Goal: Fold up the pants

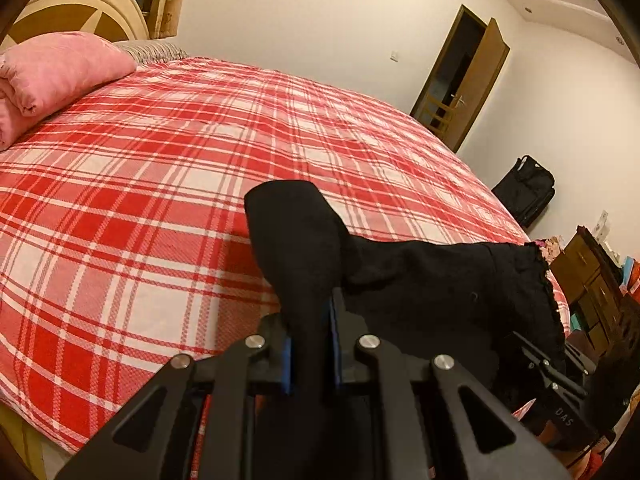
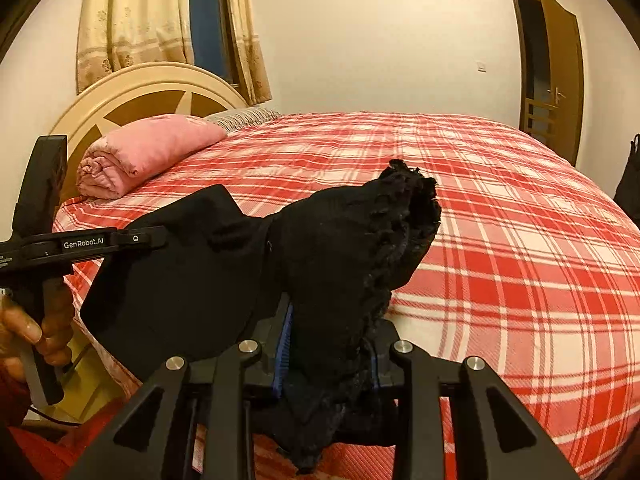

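The black pants (image 1: 420,280) hang between my two grippers above the red plaid bed (image 1: 160,200). My left gripper (image 1: 311,332) is shut on a smooth black fold of the pants, which sticks up past the fingers. My right gripper (image 2: 328,344) is shut on the frilled, lace-edged end of the pants (image 2: 360,240). In the right wrist view the left gripper's body (image 2: 80,246) shows at the left, held by a hand, with the cloth draped across. The right gripper's body (image 1: 560,384) shows at the lower right of the left wrist view. The fingertips are hidden by cloth.
A folded pink blanket (image 2: 148,152) and a striped pillow (image 2: 244,116) lie at the head of the bed by the round headboard (image 2: 132,96). A black suitcase (image 1: 528,188), a wooden dresser (image 1: 592,280) and an open door (image 1: 464,76) stand beyond the bed.
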Action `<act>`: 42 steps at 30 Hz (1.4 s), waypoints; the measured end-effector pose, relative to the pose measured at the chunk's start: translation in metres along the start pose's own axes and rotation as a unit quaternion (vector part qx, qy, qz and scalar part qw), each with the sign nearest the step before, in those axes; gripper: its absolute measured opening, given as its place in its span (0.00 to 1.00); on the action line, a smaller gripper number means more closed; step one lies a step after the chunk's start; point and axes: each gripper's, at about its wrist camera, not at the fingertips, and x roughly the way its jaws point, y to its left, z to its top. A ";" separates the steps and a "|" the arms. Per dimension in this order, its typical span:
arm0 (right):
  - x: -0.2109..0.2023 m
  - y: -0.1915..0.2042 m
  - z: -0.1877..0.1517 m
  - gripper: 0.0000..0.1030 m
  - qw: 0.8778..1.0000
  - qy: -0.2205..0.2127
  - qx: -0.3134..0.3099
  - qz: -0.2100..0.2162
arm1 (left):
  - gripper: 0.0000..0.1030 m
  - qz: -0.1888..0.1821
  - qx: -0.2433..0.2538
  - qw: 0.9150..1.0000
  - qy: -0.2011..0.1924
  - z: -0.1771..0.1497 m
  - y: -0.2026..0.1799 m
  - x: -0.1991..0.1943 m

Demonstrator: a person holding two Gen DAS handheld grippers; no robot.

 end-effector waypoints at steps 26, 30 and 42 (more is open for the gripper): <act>0.037 0.036 0.050 0.30 0.999 -0.013 -0.032 0.033 | 0.14 0.056 -0.020 0.998 -0.033 0.035 0.038 -0.018; 0.044 0.040 0.054 0.30 0.999 -0.010 -0.034 0.034 | 0.14 0.055 -0.024 0.998 -0.032 0.038 0.042 -0.014; 0.068 0.073 0.083 0.30 0.995 -0.027 -0.066 0.068 | 0.14 0.076 -0.043 0.995 -0.058 0.050 0.068 -0.027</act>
